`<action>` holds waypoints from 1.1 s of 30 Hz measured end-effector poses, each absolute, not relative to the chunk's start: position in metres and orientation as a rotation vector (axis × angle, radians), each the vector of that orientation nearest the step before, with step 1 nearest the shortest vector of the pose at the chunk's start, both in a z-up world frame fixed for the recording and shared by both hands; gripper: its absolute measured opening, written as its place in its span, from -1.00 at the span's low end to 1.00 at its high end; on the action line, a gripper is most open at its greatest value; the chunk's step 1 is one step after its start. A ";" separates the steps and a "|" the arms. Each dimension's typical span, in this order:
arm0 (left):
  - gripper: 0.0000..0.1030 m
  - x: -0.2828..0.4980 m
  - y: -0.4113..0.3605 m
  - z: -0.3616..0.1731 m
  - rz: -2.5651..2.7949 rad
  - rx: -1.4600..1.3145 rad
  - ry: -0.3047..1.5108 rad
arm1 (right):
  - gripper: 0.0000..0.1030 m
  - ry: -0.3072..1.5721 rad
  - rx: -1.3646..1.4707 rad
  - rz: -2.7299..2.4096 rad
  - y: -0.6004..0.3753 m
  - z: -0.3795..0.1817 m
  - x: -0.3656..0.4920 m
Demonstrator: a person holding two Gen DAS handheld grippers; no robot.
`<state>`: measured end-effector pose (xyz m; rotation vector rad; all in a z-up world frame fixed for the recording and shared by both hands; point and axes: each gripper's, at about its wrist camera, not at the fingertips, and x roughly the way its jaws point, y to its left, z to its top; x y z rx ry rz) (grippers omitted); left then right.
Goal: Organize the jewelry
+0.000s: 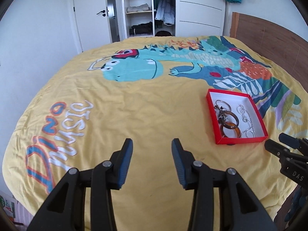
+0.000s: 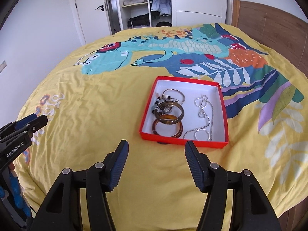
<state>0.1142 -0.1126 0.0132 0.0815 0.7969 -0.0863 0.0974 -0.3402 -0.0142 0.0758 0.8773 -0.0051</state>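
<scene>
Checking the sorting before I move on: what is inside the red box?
The red box holds brown bangles, thin silver hoops and a silver chain. A beaded piece lies on the bangles; anything beneath them is hidden.

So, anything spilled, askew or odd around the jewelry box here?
Nothing spilled: the bangles and silver chain lie inside the red box. A small dark object peeks from under its near edge; unidentifiable.

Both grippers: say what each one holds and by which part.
Nothing is held. The left gripper and right gripper are open and empty; the jewelry lies in the red box.
</scene>
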 end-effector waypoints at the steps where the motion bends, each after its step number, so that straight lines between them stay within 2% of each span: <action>1: -0.23 0.109 -0.107 0.015 -0.079 0.078 0.799 | 0.26 0.873 0.072 -0.003 -0.337 -0.012 0.093; 3: -0.23 0.099 -0.096 0.017 -0.074 0.065 0.820 | 0.35 0.864 0.062 0.003 -0.328 -0.007 0.083; 17: -0.23 0.033 -0.044 0.042 -0.035 0.022 0.777 | 0.55 0.800 0.012 0.063 -0.279 0.018 0.025; 33: -0.23 -0.025 -0.022 0.053 -0.009 0.021 0.707 | 0.59 0.768 -0.010 0.084 -0.267 0.024 -0.028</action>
